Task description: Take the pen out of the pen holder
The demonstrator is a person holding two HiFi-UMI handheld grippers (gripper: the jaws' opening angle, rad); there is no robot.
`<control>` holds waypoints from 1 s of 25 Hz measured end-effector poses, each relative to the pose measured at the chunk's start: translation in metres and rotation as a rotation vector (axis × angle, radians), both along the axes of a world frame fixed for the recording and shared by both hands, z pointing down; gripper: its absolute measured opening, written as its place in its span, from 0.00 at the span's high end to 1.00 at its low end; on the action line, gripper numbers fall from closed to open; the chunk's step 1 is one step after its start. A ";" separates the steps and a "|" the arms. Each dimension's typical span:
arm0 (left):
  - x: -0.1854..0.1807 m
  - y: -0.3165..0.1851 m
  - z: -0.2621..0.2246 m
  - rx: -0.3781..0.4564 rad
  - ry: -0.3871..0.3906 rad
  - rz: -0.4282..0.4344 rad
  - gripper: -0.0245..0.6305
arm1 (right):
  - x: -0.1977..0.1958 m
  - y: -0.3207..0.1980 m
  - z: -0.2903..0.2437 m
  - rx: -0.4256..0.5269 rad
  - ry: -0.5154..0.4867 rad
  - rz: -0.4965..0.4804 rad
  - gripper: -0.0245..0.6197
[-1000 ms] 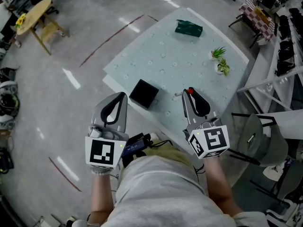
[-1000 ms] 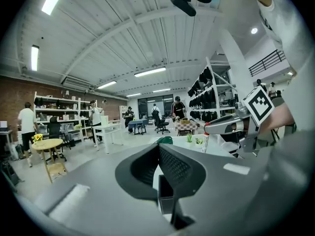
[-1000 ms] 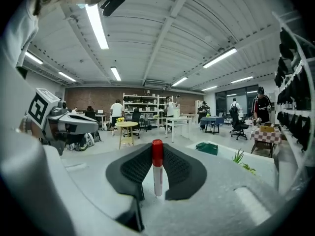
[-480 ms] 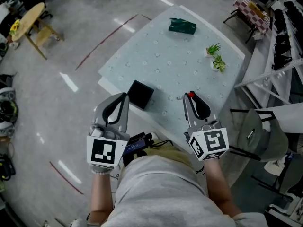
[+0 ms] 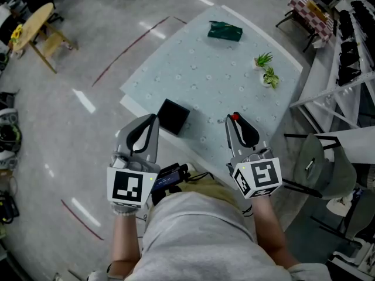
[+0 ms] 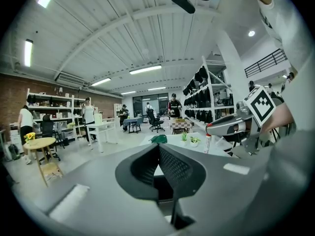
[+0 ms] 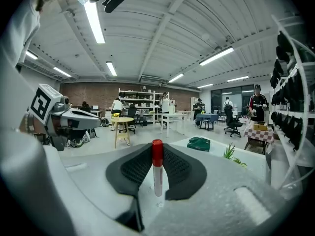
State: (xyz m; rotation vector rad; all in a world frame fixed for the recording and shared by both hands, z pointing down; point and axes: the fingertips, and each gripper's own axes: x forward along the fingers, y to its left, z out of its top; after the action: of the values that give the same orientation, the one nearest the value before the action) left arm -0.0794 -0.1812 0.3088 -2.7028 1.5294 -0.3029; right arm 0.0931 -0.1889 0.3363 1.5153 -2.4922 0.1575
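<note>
A white pen with a red cap (image 7: 157, 173) stands upright between the pads of my right gripper (image 7: 157, 154), which is shut on it. From the head view the red cap (image 5: 235, 116) shows at the tip of that right gripper (image 5: 235, 122), over the near edge of the pale table (image 5: 222, 81). The black square pen holder (image 5: 174, 116) sits on the table's near left corner, just beyond my left gripper (image 5: 152, 119). The left gripper (image 6: 158, 147) has its pads meeting at the tip with nothing between them.
A dark green pouch (image 5: 224, 31) lies at the table's far edge, with two small potted plants (image 5: 267, 70) at its right side. A shelving rack (image 5: 345, 51) and a grey chair (image 5: 325, 168) stand to the right. Several people and desks fill the room beyond.
The head view has shifted slightly. Both grippers keep their places, and the pen stays in the right one.
</note>
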 end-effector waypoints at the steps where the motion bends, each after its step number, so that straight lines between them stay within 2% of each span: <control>1: 0.000 0.000 0.000 -0.001 0.000 -0.001 0.96 | 0.000 0.000 0.000 0.000 0.000 0.000 0.86; 25: -0.004 -0.002 0.002 -0.009 0.003 -0.007 0.96 | -0.010 -0.003 -0.005 0.009 0.003 -0.024 0.86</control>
State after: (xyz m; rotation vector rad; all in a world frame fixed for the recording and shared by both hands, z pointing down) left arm -0.0834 -0.1828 0.3105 -2.7069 1.5423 -0.3069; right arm 0.0827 -0.1920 0.3313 1.4878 -2.5105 0.1396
